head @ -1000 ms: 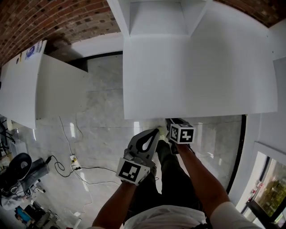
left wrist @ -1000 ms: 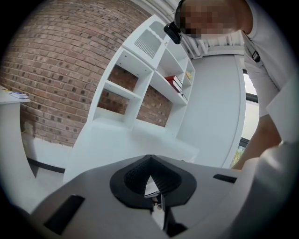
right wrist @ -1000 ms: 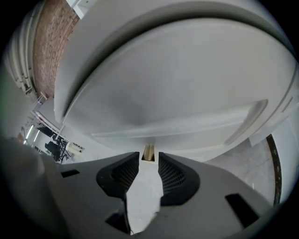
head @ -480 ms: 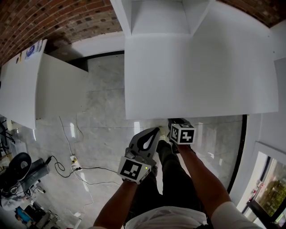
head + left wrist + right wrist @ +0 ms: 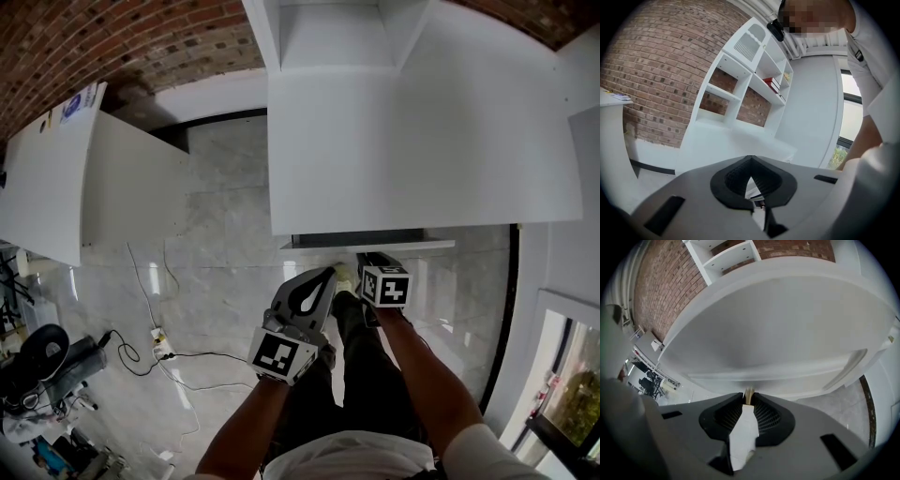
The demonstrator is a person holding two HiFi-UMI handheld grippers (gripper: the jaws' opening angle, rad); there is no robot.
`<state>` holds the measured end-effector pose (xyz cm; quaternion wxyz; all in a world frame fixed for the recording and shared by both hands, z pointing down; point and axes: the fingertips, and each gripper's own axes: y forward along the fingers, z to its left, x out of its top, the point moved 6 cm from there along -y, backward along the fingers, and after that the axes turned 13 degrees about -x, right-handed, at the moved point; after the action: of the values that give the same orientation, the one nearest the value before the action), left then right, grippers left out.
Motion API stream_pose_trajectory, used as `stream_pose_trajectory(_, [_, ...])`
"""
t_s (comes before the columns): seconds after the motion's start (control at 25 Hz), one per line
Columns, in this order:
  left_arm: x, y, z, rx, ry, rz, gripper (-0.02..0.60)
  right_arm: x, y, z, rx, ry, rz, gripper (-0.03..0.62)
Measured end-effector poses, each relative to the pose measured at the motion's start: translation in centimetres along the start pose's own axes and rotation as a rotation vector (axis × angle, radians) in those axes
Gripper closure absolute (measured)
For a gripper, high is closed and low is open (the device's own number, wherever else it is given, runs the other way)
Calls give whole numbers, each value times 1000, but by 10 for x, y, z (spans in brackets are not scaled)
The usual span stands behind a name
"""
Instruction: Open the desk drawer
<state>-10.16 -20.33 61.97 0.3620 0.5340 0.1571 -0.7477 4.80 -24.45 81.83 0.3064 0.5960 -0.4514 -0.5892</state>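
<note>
To your left, a power strip (image 5: pixel 158 350) lies on the marble floor (image 5: pixel 225 281); ahead, red books (image 5: pixel 774 84) sit in white shelving (image 5: pixel 743 93) against a brick wall (image 5: pixel 661 70).

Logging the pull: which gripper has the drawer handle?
The right gripper, its jaws clamped on the handle; the left gripper is shut on nothing, beside it.

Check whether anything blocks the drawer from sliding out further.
Nothing visible does. The right gripper grips the handle, the drawer stands slightly out from the desk, and only the person's own legs are in front of it.
</note>
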Motion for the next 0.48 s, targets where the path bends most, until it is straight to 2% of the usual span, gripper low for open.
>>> stream_pose_trajectory(0.24, [-8, -31, -20, -8, -4, 44, 569, -38, -16, 4, -6, 0, 14, 514])
stream_pose_trajectory(0.48, [-22, -53, -51, -41, -9, 52, 569, -76, -35, 2, -26, 3, 19, 513])
